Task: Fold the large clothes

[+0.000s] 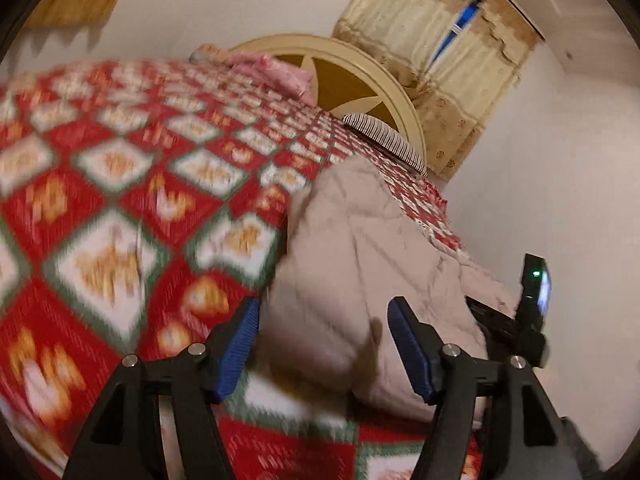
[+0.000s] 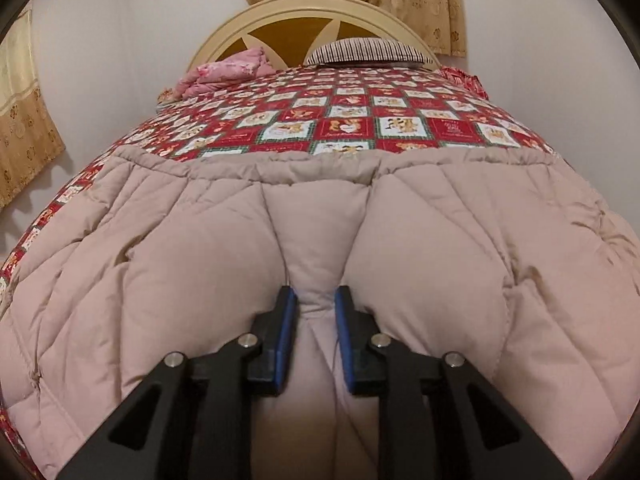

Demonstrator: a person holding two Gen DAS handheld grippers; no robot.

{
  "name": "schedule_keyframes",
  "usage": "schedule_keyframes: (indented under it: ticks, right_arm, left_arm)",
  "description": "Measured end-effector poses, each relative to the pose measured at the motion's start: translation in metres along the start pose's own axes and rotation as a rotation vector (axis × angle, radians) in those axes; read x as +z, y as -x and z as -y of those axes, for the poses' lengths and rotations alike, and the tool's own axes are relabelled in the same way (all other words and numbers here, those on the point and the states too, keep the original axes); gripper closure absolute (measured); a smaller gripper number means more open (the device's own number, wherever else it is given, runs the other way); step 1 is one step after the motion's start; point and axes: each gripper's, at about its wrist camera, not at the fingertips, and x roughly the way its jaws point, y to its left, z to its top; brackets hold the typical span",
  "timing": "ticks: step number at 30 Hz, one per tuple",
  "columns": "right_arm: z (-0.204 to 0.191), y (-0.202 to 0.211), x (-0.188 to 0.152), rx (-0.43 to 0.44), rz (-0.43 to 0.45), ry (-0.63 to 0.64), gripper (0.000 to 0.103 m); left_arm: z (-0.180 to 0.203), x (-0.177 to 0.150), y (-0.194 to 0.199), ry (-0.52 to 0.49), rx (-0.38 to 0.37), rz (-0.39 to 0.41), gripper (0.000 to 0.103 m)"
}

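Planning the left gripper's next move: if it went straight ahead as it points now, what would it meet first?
Probably the beige coat: the open left gripper points straight at it, nothing between. Depth is unclear through the blur.

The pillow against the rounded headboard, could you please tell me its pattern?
Thin dark and white stripes on the pillow; the right wrist view shows it best.

Matt quilted beige coat (image 2: 440, 248); printed cloth bedspread (image 2: 360, 120); glossy cream headboard (image 2: 224, 36).
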Motion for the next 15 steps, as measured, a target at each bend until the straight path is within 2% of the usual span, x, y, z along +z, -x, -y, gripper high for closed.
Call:
schedule_keyframes:
  ticks: [4,5,6,9,11,15]
  right_arm:
    - [0.0,0.001,0.0,0.0,0.002,0.004,0.08]
    - [0.0,0.001,0.0,0.001,0.003,0.003,0.08]
    - [0.0,0.0,0.001,0.004,0.003,0.001,0.08]
    - [0.0,0.001,0.002,0.01,0.006,-0.006,0.08]
    - [0.0,0.001,0.002,0.011,0.007,-0.006,0.08]
    - [0.0,0.0,0.002,0.012,0.006,-0.006,0.08]
  left_arm:
    - [0.001,-0.004,-0.016,0.055,-0.019,-0.06,0.024]
    - [0.003,-0.004,-0.02,0.062,-0.033,-0.068,0.015]
    - [0.003,-0.002,-0.025,0.075,-0.047,-0.07,0.01]
    - [-0.002,0.002,-0.043,0.174,-0.063,-0.092,0.009]
    - [-0.003,0.005,-0.049,0.213,-0.051,-0.076,0.008]
    - [0.014,0.009,-0.069,0.155,-0.022,-0.078,0.007]
